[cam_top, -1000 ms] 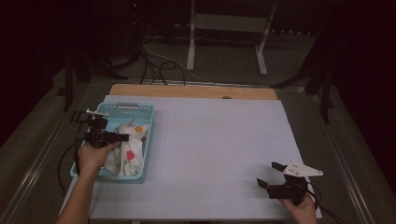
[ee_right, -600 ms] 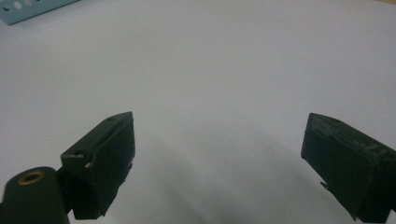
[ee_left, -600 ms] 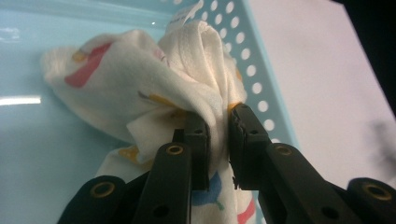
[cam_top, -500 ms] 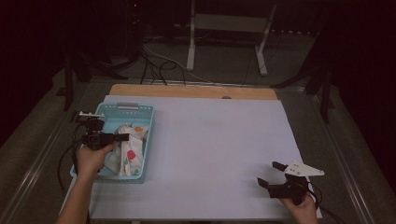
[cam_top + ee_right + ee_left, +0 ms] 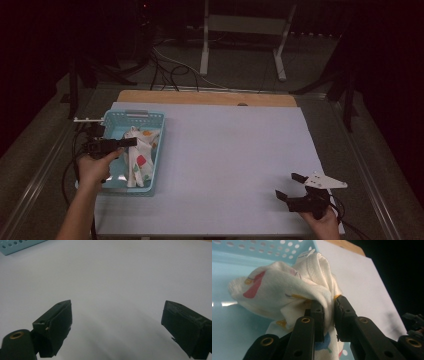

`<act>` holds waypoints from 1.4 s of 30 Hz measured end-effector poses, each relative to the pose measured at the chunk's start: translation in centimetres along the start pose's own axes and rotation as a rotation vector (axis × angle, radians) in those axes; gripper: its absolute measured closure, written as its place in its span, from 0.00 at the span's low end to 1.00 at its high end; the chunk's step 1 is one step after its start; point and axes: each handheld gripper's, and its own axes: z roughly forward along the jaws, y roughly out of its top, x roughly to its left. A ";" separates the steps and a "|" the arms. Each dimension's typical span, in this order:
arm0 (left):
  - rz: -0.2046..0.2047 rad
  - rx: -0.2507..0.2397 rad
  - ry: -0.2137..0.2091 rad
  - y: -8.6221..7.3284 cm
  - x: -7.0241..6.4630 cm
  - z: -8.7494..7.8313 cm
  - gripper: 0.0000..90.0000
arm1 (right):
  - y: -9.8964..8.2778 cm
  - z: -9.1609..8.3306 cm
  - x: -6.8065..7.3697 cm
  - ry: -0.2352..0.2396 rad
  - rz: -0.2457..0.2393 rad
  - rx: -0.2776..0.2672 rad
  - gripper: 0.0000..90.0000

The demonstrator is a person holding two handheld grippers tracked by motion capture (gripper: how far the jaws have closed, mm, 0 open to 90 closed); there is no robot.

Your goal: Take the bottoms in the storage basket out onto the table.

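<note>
Lilac sheet-covered table [image 5: 225, 150] | turquoise perforated plastic basket [image 5: 150, 117] sitting far left | white printed cotton cloth [image 5: 287, 292] lying inside it | left gripper [image 5: 329, 312] pinching its fold | right gripper [image 5: 117, 325] resting near right, gaping wide, gripping nothing

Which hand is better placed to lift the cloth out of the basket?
Left. The left gripper is shut on the cloth inside the basket. The right gripper is open over bare table near the right corner.

A wooden board [image 5: 207, 98] lies along the far edge of the white table sheet [image 5: 235, 160]. Beyond the sheet, cables [image 5: 170, 65] lie on the floor near a metal stand [image 5: 245, 30].
</note>
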 end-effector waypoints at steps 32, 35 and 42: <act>0.092 -0.074 -0.190 2.5 -6.2 -1.6 0.88 | 0.2 0.0 0.0 -0.003 -0.003 -0.007 0.11; 0.105 -0.063 -0.204 2.5 -7.1 -0.9 0.88 | 0.2 0.0 0.0 -0.003 -0.003 -0.007 0.11; 0.131 -0.039 -0.229 2.3 -8.8 1.0 0.88 | 0.2 0.1 0.1 0.000 -0.006 -0.010 0.11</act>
